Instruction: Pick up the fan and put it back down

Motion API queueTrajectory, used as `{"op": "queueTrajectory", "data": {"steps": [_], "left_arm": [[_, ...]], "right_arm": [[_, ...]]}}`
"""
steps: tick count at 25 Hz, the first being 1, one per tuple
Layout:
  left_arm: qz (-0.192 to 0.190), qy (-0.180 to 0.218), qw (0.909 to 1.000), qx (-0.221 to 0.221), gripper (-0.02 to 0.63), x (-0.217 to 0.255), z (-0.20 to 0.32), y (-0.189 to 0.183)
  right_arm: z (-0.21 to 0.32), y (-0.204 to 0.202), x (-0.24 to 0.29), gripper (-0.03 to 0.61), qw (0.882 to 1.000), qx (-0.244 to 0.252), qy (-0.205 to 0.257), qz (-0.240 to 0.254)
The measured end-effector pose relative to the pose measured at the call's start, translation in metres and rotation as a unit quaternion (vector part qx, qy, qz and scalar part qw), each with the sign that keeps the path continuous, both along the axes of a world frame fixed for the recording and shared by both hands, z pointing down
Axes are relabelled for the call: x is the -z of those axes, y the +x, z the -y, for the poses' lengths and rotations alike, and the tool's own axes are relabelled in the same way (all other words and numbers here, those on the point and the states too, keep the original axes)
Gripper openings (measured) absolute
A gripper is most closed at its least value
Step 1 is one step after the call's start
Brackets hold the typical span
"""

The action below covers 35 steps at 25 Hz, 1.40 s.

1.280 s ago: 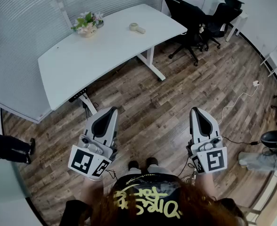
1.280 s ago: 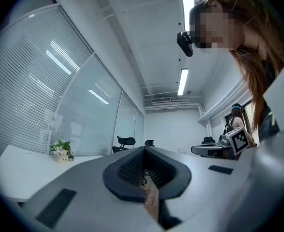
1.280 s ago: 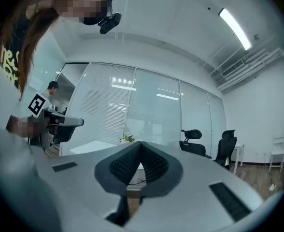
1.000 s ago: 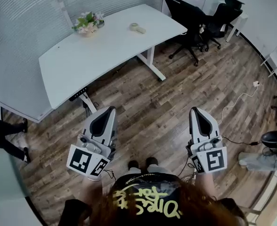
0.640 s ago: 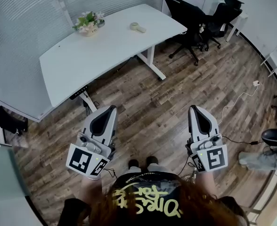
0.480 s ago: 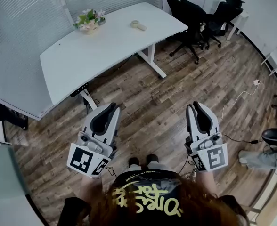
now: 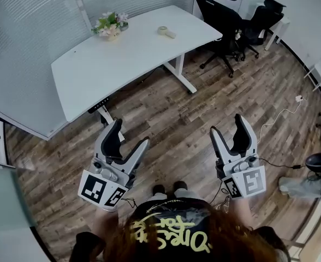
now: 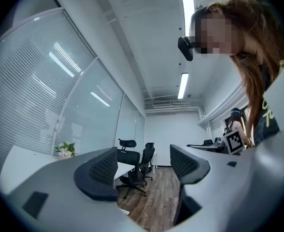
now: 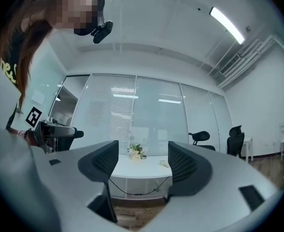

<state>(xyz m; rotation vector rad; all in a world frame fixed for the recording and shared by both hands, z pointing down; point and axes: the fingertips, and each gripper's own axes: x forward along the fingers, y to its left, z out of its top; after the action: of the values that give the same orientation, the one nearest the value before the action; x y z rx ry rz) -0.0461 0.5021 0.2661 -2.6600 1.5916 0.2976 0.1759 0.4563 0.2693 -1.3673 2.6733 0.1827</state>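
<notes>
The fan (image 7: 166, 32) is a small pale hand-held one lying on the far right part of the white desk (image 7: 122, 64). In the right gripper view the fan (image 9: 164, 164) shows as a small shape on the desk top, far ahead between the jaws. Both grippers hang over the wood floor, well short of the desk. My left gripper (image 7: 130, 135) and my right gripper (image 7: 227, 125) have just been opening, and nothing is between the jaws of either. The left gripper (image 8: 144, 167) looks toward the office chairs, the right gripper (image 9: 142, 161) toward the desk.
A pot of flowers (image 7: 111, 24) stands at the desk's back edge. Black office chairs (image 7: 226, 21) stand to the right of the desk. A white cable (image 7: 280, 113) runs over the floor at the right. Glass partition walls with blinds (image 7: 35, 31) stand behind the desk.
Both grippers' jaws went from shut to wide open. Both grippers moved slightly toward the desk. The person's legs at the left edge left the view.
</notes>
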Motion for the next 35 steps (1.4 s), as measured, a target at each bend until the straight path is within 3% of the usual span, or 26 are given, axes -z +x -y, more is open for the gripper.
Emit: {"op": "queueTrajectory", "data": {"steps": [11,17,22,35], "left_arm": [[0.0,-0.008,1.0,-0.005,0.362,-0.016,-0.007,-0.054],[-0.002,-0.012,0.9992,-0.038,0.362,-0.028,0.001,-0.051],[-0.002,-0.02,0.9989,-0.041,0.36,-0.037,0.015,-0.044],[0.022,-0.007,0.9997,-0.008,0.36,-0.021,0.127,-0.025]], "right_arm": [[-0.016,-0.044,-0.014,0.305,0.999,-0.03,-0.007,-0.034],[-0.02,-0.056,-0.027,0.305,0.997,-0.043,-0.008,-0.063],[-0.007,-0.045,-0.027,0.305,0.997,-0.056,-0.01,-0.049],[0.128,-0.048,-0.034,0.305,0.999,0.004,-0.008,-0.049]]}}
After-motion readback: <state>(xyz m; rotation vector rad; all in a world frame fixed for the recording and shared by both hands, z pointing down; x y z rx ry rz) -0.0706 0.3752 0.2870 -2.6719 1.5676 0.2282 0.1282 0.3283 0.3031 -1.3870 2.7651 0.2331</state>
